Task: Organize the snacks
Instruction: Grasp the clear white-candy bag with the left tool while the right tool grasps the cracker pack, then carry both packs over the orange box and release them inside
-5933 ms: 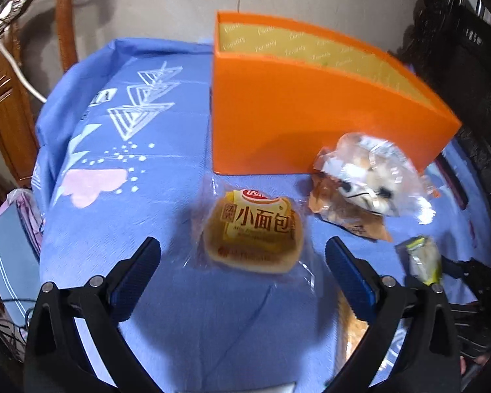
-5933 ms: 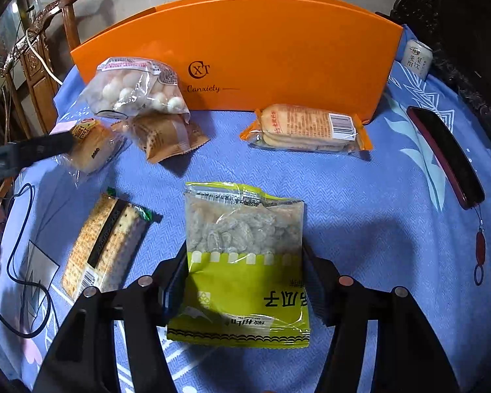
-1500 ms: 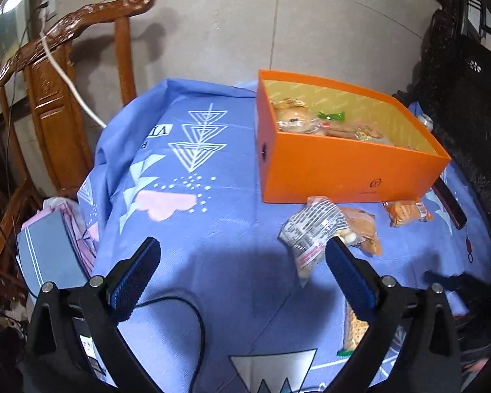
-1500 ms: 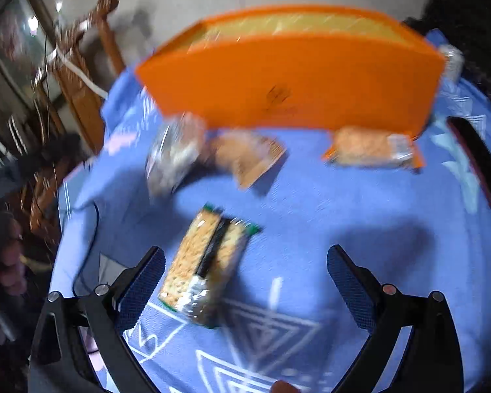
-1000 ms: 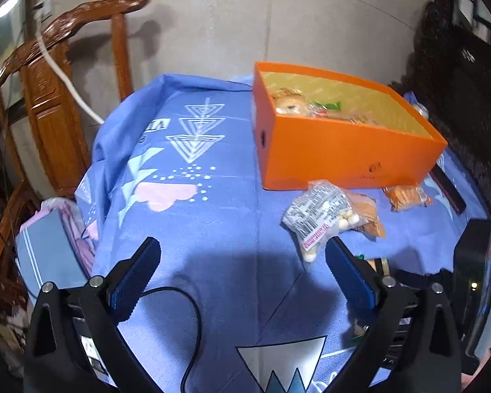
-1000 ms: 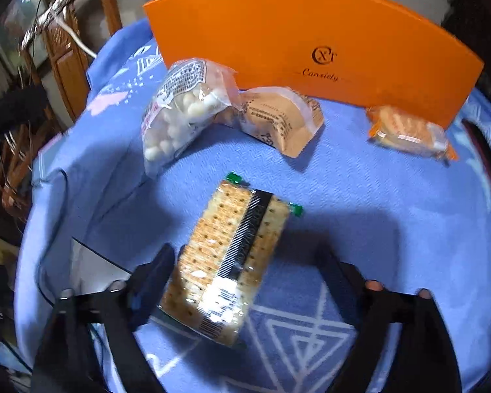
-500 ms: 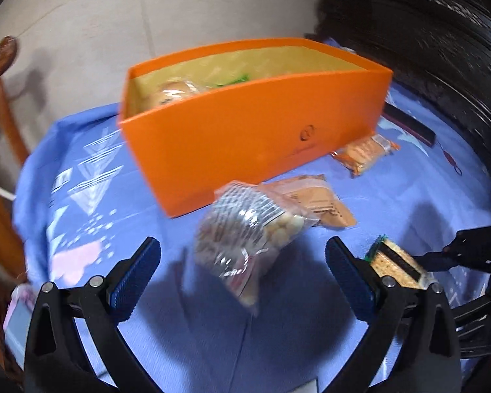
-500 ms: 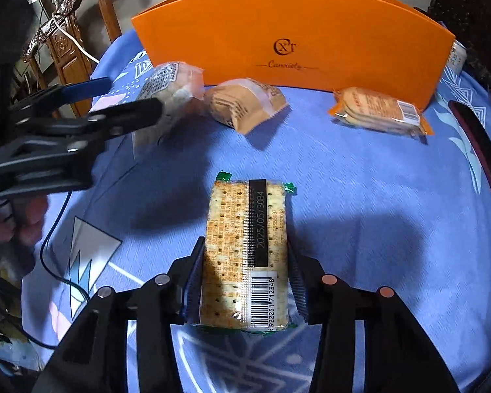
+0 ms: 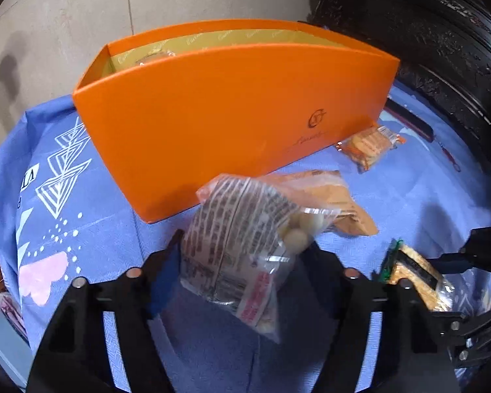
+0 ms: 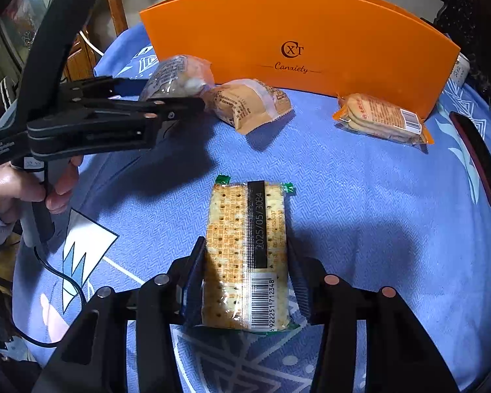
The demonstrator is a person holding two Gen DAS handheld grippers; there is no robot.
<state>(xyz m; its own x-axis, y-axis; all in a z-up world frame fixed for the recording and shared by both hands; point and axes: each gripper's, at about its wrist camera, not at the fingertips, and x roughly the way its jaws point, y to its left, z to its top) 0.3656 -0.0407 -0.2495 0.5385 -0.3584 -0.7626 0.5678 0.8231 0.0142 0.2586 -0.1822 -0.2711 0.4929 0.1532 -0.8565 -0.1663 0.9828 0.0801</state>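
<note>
Blue printed tablecloth [image 10: 360,180]: covers the table; white triangle motifs and a pink patch show only in the left wrist view.

Tall orange cardboard box with a curved front wall [image 9: 232,104]: stands at the far side of the cloth. The left wrist view looks over the rim to a yellow lining and the top of a packet inside; the right wrist view shows only the front wall with its logo.

Left gripper [image 9: 242,255]: black two-finger tool. Its jaws have just been closing, and they now grip a clear plastic bag of small white round sweets [image 9: 242,242], just in front of the box. In the right wrist view it appears from the side, held in a hand [image 10: 13,190].

Right gripper [image 10: 245,281]: jaws narrow, pads pressing both long edges of a flat clear-wrapped cracker pack with green ends and a black stripe [image 10: 248,255], which lies on the cloth well in front of the box.

Tan-wrapped bun packet [image 10: 248,104]: on the cloth near the box front, touching the sweet bag.

Orange-edged biscuit packet [image 10: 381,119]: on the cloth at the box's right end.

Dark red flat case [image 10: 478,160]: near the right edge of the cloth.

Drink can [image 10: 460,70]: behind the box's right corner, seen only from the right wrist.
</note>
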